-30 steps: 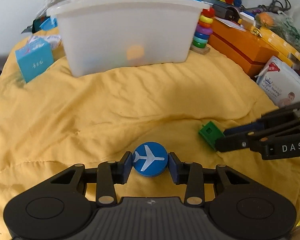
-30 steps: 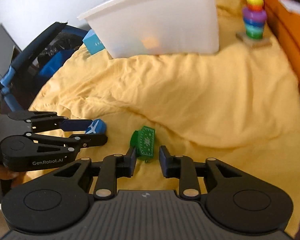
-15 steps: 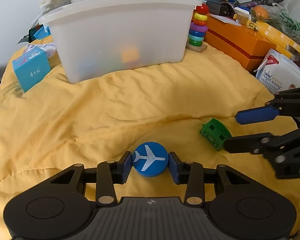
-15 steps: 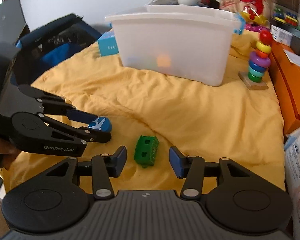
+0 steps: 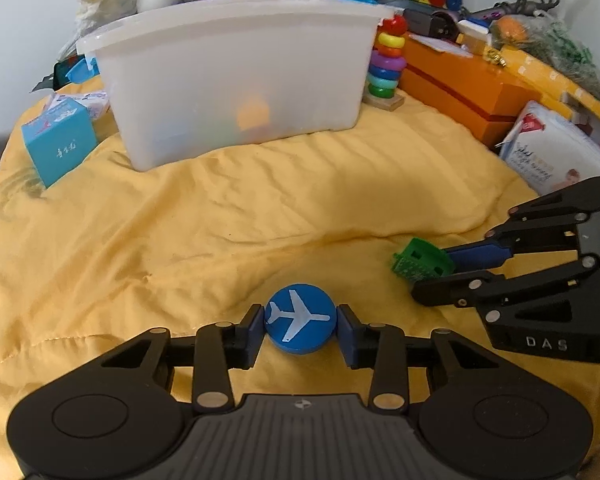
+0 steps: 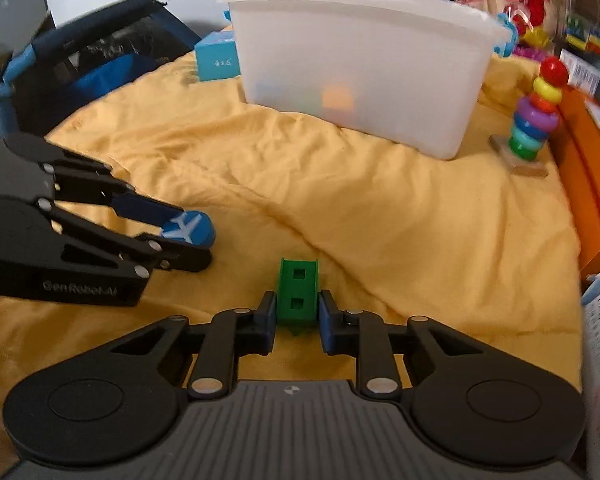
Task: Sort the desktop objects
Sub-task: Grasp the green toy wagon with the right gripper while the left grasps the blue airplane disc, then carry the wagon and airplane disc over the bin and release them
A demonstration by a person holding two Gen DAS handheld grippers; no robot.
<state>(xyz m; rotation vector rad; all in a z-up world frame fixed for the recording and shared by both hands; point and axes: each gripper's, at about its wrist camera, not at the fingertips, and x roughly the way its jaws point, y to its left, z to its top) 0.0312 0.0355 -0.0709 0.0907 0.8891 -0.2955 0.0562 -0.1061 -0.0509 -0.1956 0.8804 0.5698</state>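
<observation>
A blue disc with a white aeroplane [image 5: 300,324] sits on the yellow cloth, and my left gripper [image 5: 300,330] is shut on it with both pads against its sides. In the right wrist view the same disc [image 6: 188,230] shows at the tips of the left gripper [image 6: 192,240]. A green toy block with square windows [image 6: 298,296] lies between the pads of my right gripper [image 6: 298,312], which is shut on it. From the left wrist the green block [image 5: 420,260] pokes out of the right gripper [image 5: 432,274]. A translucent white bin [image 5: 236,80] [image 6: 360,72] stands at the back with coloured items inside.
A rainbow ring stacker [image 5: 386,68] [image 6: 536,120] stands right of the bin. A light blue box [image 5: 58,140] [image 6: 216,62] lies to its left. Orange boxes [image 5: 460,92] and a wipes pack [image 5: 552,152] line the right edge. Wrinkled yellow cloth [image 5: 260,208] covers the surface.
The right gripper opened wide around the green block half a second ago and has now shut on it. The left gripper has stayed shut on the blue disc.
</observation>
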